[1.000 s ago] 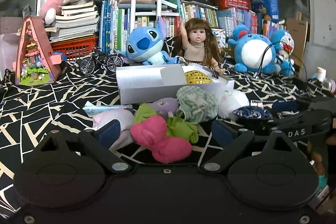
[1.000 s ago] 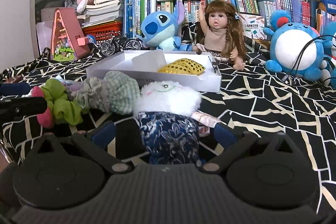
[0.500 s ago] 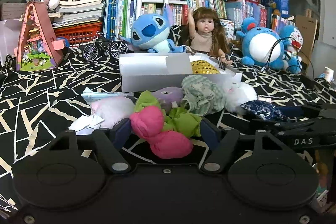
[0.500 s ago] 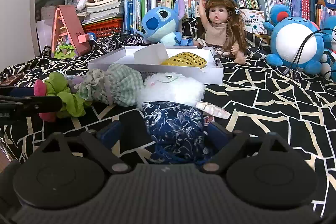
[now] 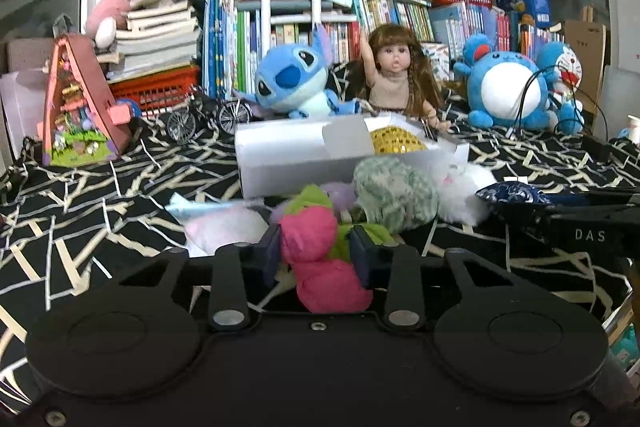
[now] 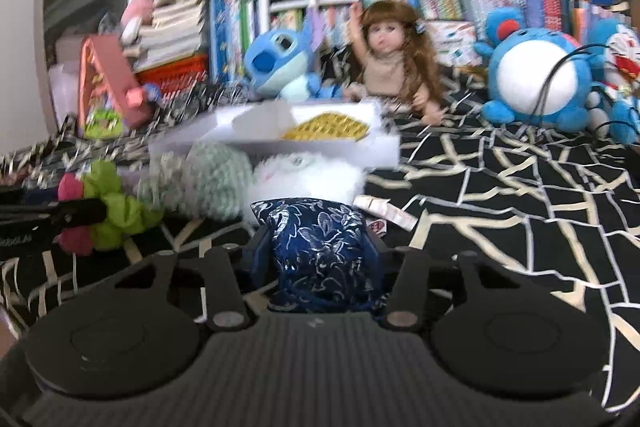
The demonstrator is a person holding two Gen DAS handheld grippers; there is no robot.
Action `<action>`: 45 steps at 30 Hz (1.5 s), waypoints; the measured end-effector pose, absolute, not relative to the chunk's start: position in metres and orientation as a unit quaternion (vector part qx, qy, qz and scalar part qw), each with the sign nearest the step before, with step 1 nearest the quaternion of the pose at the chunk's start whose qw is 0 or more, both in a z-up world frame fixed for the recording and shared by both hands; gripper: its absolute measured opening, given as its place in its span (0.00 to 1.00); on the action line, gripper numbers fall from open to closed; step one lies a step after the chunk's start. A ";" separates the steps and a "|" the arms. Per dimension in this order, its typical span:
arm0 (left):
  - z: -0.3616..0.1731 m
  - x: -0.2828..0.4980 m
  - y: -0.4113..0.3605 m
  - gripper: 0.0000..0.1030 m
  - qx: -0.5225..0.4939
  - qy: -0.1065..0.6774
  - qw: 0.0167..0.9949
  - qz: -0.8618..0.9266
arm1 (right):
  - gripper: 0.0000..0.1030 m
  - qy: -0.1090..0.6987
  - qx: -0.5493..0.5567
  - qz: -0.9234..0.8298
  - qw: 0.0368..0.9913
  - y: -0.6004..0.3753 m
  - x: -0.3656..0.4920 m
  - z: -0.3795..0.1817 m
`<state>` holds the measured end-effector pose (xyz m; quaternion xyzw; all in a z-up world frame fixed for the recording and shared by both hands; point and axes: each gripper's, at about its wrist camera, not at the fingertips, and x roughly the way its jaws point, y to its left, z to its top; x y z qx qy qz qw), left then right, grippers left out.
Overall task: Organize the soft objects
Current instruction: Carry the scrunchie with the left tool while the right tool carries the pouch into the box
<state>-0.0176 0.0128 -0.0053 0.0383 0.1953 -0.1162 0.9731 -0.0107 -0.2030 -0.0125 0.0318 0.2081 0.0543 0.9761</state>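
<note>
In the left wrist view my left gripper (image 5: 316,251) is closing its jaws, and the pads press both sides of a pink and green soft toy (image 5: 308,239) on the black patterned cloth. My right gripper (image 6: 316,255) is also closing, its pads squeezing a navy floral pouch (image 6: 316,235). Behind them lie a green checked soft ball (image 5: 394,195), a white fluffy toy (image 6: 304,175) and a pale pink fluffy piece (image 5: 224,227). Further back stands an open white box (image 5: 288,155) with a gold sequin item (image 5: 396,143) inside.
Behind the box sit a blue alien plush (image 5: 288,83), a doll (image 5: 396,75) and a round blue plush (image 5: 508,91). A model bicycle (image 5: 208,115) and a pink toy house (image 5: 80,107) stand at the left. Stacked books and red baskets fill the back.
Both grippers' jaws have come together from wide open, the left onto the pink and green toy, the right onto the navy pouch. The right wrist view is now blurred.
</note>
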 end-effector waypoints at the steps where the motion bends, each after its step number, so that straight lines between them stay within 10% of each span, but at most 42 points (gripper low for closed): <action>1: -0.003 -0.019 0.014 0.23 0.038 0.191 0.974 -0.116 | 0.49 0.201 0.032 0.050 0.978 -0.203 -0.012 -0.011; 45: 0.099 0.108 0.050 0.22 -0.069 0.159 0.978 -0.118 | 0.49 0.186 0.083 0.032 0.978 -0.218 0.086 0.059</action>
